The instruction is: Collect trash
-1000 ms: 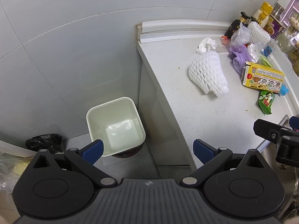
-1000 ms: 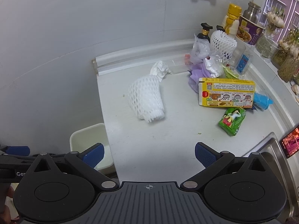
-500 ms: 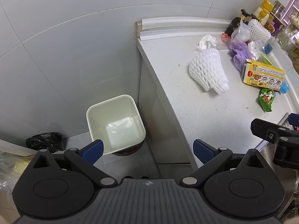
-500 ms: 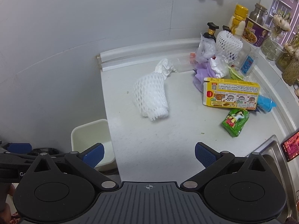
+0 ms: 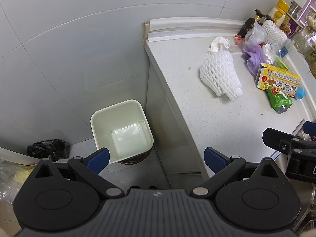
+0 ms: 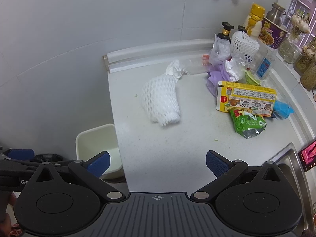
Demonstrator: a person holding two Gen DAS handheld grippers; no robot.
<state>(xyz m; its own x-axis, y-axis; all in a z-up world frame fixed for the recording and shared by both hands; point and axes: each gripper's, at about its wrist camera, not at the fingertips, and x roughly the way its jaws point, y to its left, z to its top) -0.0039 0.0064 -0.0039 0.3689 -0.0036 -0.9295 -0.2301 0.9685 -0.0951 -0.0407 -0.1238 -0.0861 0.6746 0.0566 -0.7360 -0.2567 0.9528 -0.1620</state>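
A white foam fruit net (image 6: 161, 100) lies mid-counter, also in the left wrist view (image 5: 221, 75), with a crumpled tissue (image 6: 175, 69) behind it. A yellow carton (image 6: 245, 98), a green snack wrapper (image 6: 246, 123), purple plastic (image 6: 217, 77) and a blue cup (image 6: 282, 109) lie to the right. A white bin (image 5: 121, 130) stands on the floor left of the counter; its edge shows in the right wrist view (image 6: 96, 148). My left gripper (image 5: 157, 160) is open and empty above the bin and counter edge. My right gripper (image 6: 158, 163) is open and empty over the counter's near edge.
Bottles, a second foam net (image 6: 244, 45) and jars crowd the back right of the counter (image 6: 177, 148). A sink rim (image 6: 290, 158) is at the right. A black bag (image 5: 47, 149) lies on the floor left of the bin. The right gripper shows in the left wrist view (image 5: 290, 144).
Both views have pulled back slightly and shifted, so the counter trash sits a little farther away. Both grippers stay open and empty; nothing on the counter moved.
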